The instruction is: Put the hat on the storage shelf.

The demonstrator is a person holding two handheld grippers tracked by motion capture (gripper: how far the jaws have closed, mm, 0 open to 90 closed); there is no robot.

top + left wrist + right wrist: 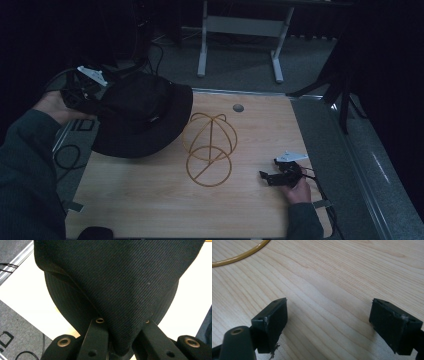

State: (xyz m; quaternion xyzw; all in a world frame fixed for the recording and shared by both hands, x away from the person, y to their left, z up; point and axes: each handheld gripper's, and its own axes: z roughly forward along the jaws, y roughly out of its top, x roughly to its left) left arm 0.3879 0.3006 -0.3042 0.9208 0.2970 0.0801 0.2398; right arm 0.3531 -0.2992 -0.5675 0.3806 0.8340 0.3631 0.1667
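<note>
Over at the left edge of the table point(150, 210) we've got the left gripper point(92, 95) pinched down on the black bucket hat point(142, 115), jaws closed tight with a fold of the fabric bunched between them. In the left gripper view the hat point(120, 282) hangs right off the jaws, and its far brim looks to be resting on the tabletop or just above it; we can't tell which. Our guess is it's held by the edge so the crown stays open underneath, ready to drop over the wire hat stand point(209, 147) just beside it.

That stand is thin yellowish wire: a round ring flat on the table with a crossbar, an upright post, and a domed cage of arcs on top, basically a head shape for the hat to sit on. It's bare right now, so the hat isn't on it yet.

The hat itself is a tightly woven twill, matte, soft enough to crease where it's gripped, with stitched rows around the brim.

The right gripper point(272, 176) sits low over the pale wood-grain surface to the right of the stand, jaws spread wide with nothing between them; its rubbery pads point(274, 322) look a bit frayed. Looks parked, maybe ready to steady the stand's ring point(242, 255).
</note>
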